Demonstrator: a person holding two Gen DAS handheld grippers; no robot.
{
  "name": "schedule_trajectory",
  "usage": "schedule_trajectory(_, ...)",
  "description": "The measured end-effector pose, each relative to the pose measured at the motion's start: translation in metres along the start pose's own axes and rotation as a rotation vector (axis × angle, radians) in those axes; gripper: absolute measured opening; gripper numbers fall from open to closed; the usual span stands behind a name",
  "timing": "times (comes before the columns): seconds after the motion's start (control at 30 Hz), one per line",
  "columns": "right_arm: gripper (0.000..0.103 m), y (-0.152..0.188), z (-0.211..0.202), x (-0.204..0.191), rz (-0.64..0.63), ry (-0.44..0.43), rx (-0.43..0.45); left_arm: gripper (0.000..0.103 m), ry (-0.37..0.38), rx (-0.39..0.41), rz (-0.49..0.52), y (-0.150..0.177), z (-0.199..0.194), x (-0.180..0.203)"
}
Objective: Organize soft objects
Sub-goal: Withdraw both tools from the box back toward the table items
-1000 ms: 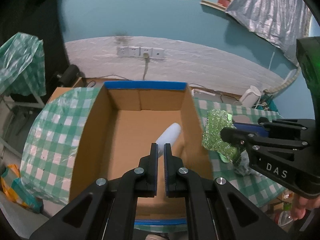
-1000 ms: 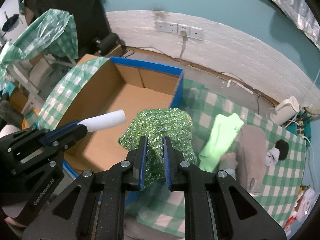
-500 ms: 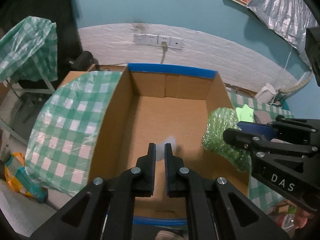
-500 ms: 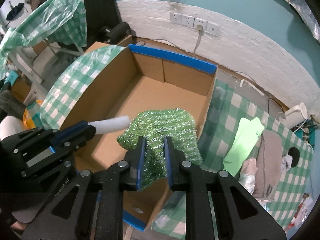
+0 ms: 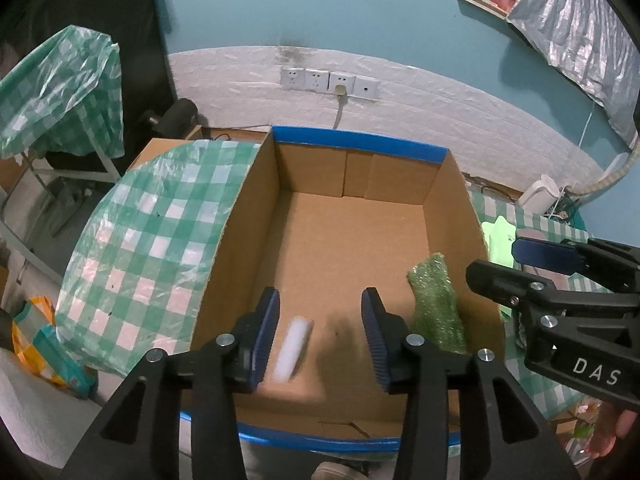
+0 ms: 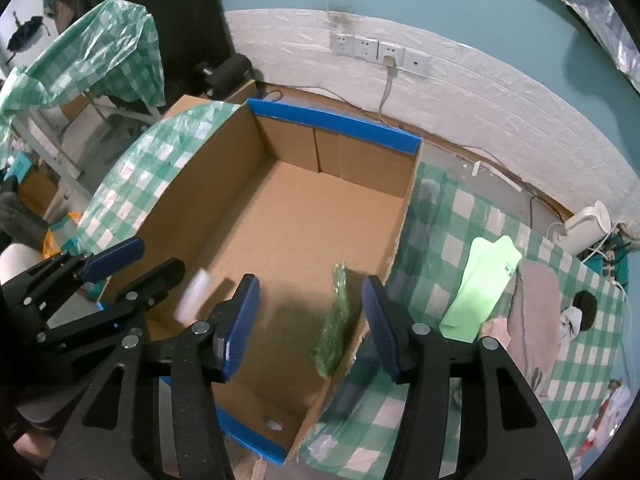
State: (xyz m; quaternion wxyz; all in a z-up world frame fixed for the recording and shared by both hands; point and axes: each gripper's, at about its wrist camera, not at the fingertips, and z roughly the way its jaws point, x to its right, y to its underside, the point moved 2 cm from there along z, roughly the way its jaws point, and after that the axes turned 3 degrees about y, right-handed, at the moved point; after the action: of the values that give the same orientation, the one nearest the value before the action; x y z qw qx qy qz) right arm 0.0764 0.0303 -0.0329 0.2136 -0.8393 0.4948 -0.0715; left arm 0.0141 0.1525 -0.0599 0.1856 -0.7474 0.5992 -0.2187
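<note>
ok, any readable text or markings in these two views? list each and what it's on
"DAS": white letters on the black body of the right tongs, seen in the left wrist view.
Light green cloth on the checked tablecloth: a small dark mark near its top, too small to read.
Wall sockets: no legible lettering.
Cardboard box: no print visible.
Nothing else readable.

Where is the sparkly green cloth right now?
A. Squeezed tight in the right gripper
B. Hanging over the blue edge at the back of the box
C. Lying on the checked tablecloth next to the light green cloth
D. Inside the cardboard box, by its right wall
D. The sparkly green cloth is inside the cardboard box against its right wall, and the right gripper has open jaws that do not touch it.
</note>
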Motion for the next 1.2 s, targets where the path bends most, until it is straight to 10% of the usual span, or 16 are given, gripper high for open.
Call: schedule_trajectory(1.2,0.066,0.068,-0.044,0.112,0.203,0.065,0.043,0.076,0.052,-0.011,0.180,0.005,-0.007,0.096)
